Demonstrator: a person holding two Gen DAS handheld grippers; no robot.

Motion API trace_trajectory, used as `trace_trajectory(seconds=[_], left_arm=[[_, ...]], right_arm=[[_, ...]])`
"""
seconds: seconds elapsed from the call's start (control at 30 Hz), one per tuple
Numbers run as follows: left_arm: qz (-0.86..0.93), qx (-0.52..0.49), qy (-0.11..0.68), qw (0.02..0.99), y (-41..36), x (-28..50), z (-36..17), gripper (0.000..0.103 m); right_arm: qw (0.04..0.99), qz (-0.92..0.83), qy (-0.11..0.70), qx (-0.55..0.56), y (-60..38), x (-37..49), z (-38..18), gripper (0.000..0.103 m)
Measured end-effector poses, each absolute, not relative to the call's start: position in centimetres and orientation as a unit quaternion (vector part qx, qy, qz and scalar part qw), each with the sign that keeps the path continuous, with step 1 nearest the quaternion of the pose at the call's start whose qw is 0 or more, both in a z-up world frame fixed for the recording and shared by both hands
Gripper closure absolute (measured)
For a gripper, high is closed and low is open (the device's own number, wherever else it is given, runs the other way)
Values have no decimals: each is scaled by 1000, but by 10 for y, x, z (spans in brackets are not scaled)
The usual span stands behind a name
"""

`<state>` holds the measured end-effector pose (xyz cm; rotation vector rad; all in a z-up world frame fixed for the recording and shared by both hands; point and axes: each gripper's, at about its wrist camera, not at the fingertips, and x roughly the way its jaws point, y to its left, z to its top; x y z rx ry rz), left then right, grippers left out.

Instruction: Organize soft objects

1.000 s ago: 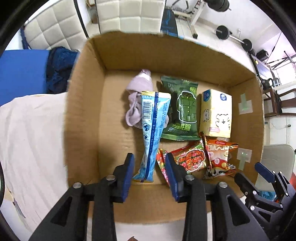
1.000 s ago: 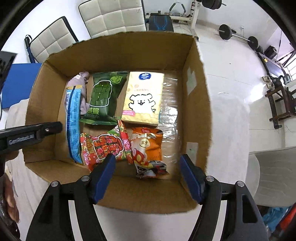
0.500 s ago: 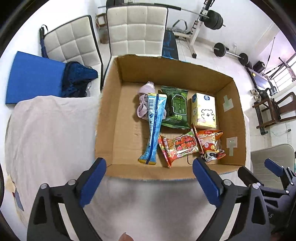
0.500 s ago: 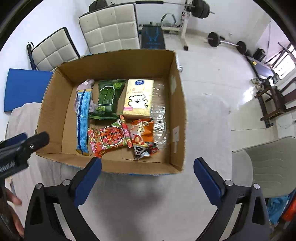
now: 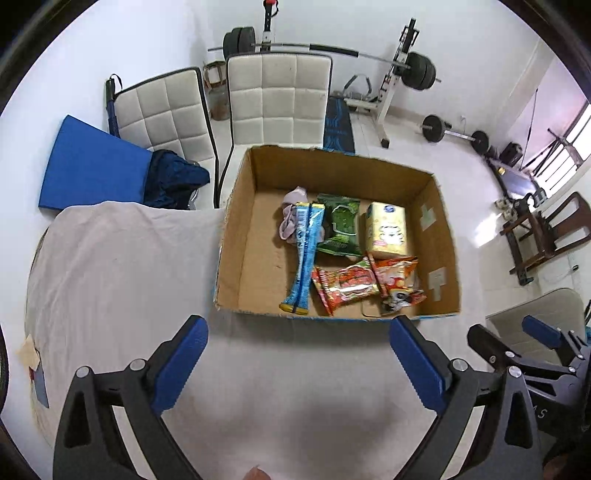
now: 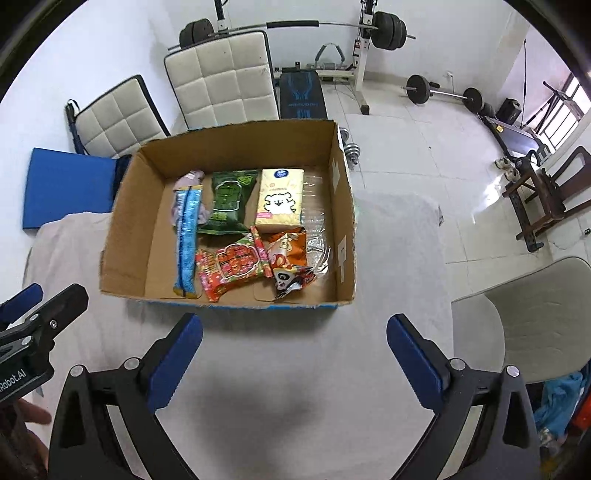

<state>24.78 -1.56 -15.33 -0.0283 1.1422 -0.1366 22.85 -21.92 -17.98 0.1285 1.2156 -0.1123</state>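
An open cardboard box (image 5: 243,258) (image 6: 125,236) stands on the white-clothed table. Inside lie a long blue packet (image 5: 304,254) (image 6: 186,236), a lilac cloth (image 5: 290,218) under its far end, a green packet (image 5: 340,229) (image 6: 227,201), a yellow tissue pack (image 5: 388,230) (image 6: 280,201), a red snack bag (image 5: 345,286) (image 6: 232,267) and an orange snack bag (image 5: 399,277) (image 6: 290,264). My left gripper (image 5: 299,354) is open and empty, above the table in front of the box. My right gripper (image 6: 295,350) is open and empty beside it.
White table cloth (image 5: 110,266) spreads left of the box. Two padded chairs (image 5: 277,99) and a blue mat (image 5: 92,166) stand behind the table. A grey chair (image 6: 524,314) is at the right. Gym weights (image 6: 384,29) line the far wall.
Both grippers have pulled back and up out of the box. The left one, nearly closed around the blue packet's near end a second ago, opened wide. The packets lie as before.
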Motion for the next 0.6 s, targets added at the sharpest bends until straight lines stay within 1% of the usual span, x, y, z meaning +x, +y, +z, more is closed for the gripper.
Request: trace_trajectory(seconds=[0.37, 0.6], left_arm=[[-60, 7, 484, 873, -16, 155, -69, 2], [-63, -5, 464, 884, -7, 114, -36, 2]], right_arm=[[855, -32, 511, 83, -224, 130, -89, 1], [874, -18, 477, 86, -220, 65, -34, 1]])
